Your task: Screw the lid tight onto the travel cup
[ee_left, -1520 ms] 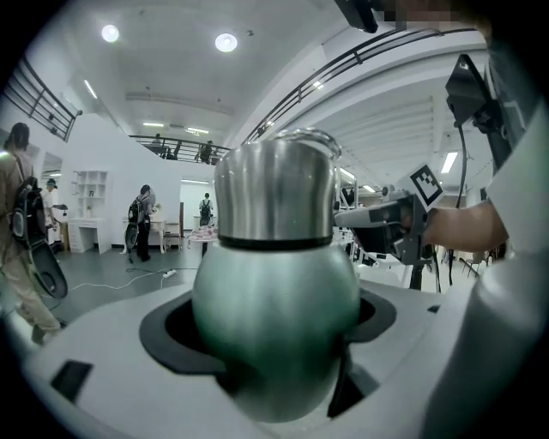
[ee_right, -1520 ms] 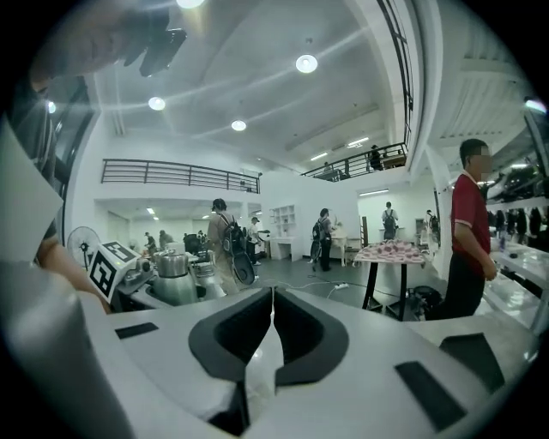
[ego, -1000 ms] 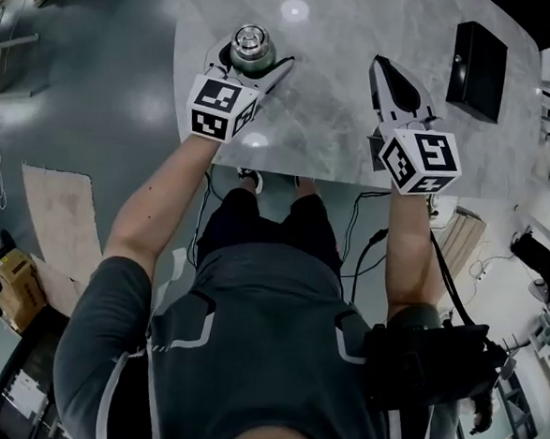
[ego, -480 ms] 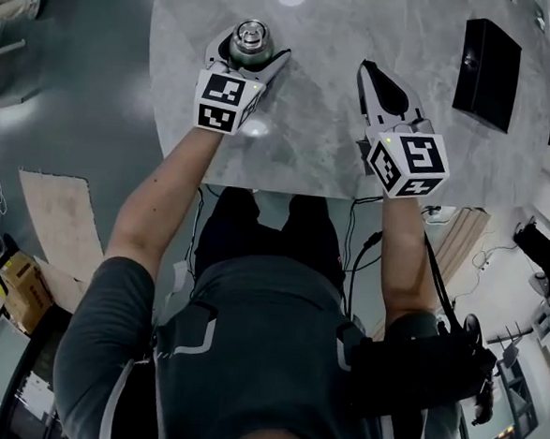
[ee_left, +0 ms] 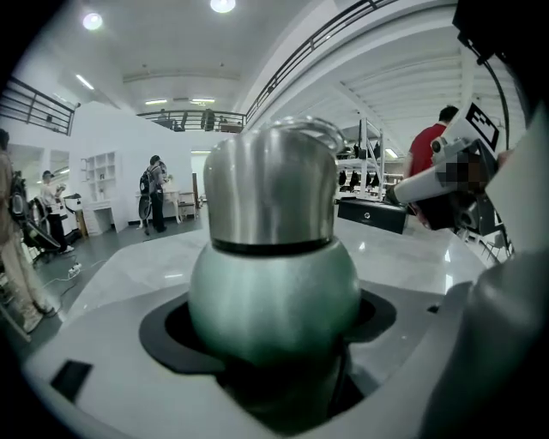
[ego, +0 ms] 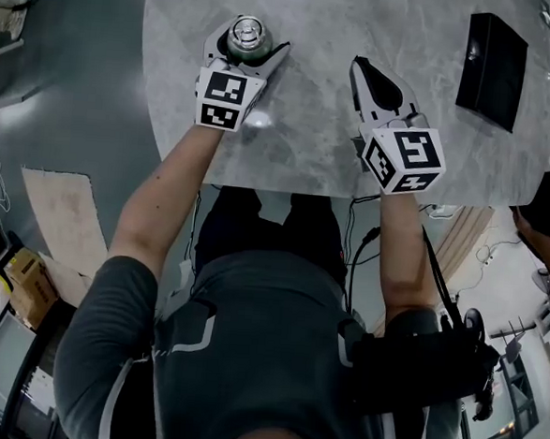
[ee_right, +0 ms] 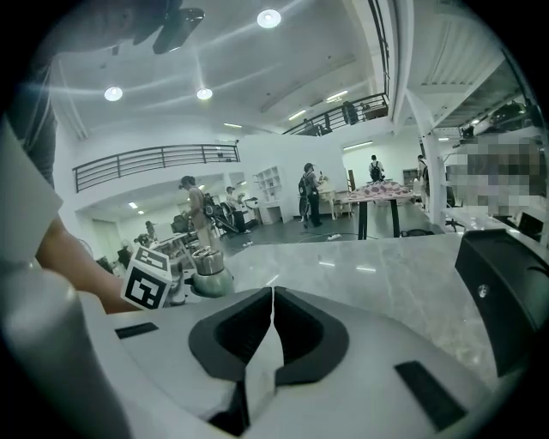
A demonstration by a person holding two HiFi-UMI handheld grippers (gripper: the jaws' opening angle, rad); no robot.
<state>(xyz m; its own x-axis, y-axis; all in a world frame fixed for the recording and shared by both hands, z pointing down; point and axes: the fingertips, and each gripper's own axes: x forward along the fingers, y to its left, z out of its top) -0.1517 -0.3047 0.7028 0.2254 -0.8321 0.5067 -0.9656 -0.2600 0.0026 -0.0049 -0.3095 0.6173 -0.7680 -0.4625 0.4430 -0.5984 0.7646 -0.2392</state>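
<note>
Firmly clamped round the bulging belly of the green-tinted polished metal travel cup (ee_left: 273, 291), the left gripper (ego: 248, 47) holds it upright near the left edge of the grey marble bench (ego: 310, 122). The right gripper (ee_right: 273, 300), jaws together and empty, is over the bench toward its near edge. The cup's brushed steel lid (ee_left: 270, 184) looks rigid and slippery; its straight sides above the dark seam probably give the surest hold.

The grey marble-look table (ego: 310, 122) before me carries a green metal travel cup (ego: 247, 36) at upper left and a flat black box (ego: 493, 58) at upper right.
</note>
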